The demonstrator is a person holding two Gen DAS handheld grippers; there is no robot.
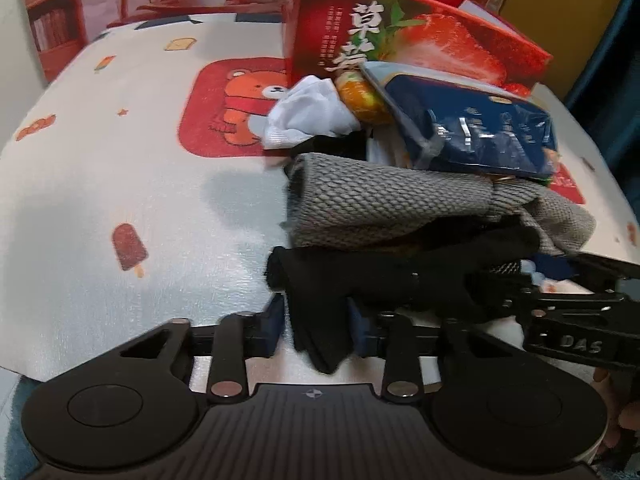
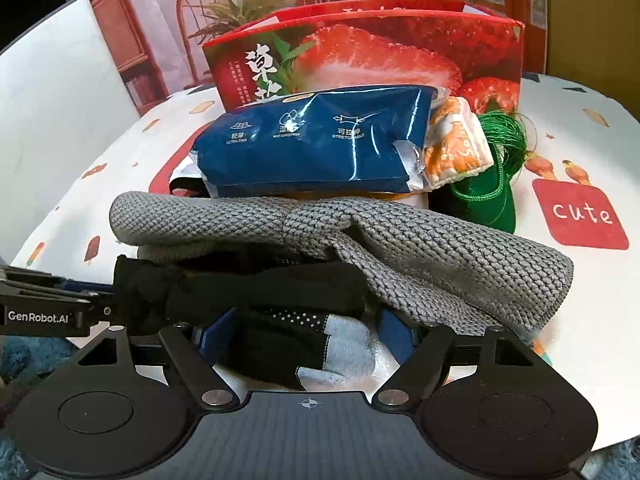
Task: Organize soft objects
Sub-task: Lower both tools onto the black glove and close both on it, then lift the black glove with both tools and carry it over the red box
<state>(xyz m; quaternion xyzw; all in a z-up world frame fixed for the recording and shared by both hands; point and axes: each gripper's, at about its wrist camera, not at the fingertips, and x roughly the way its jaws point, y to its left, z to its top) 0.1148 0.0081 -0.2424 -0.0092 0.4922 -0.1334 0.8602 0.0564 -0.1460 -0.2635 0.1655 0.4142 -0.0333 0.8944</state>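
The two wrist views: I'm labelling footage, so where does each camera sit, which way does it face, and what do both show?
Left wrist: on the left hand-held gripper, looking down over a black cloth between its fingers; the right hand-held gripper enters from the right.
Right wrist: on the right hand-held gripper, facing the pile; a black and grey sock lies between its fingers.
Shared: grey knit cloth, blue packet, strawberry box.
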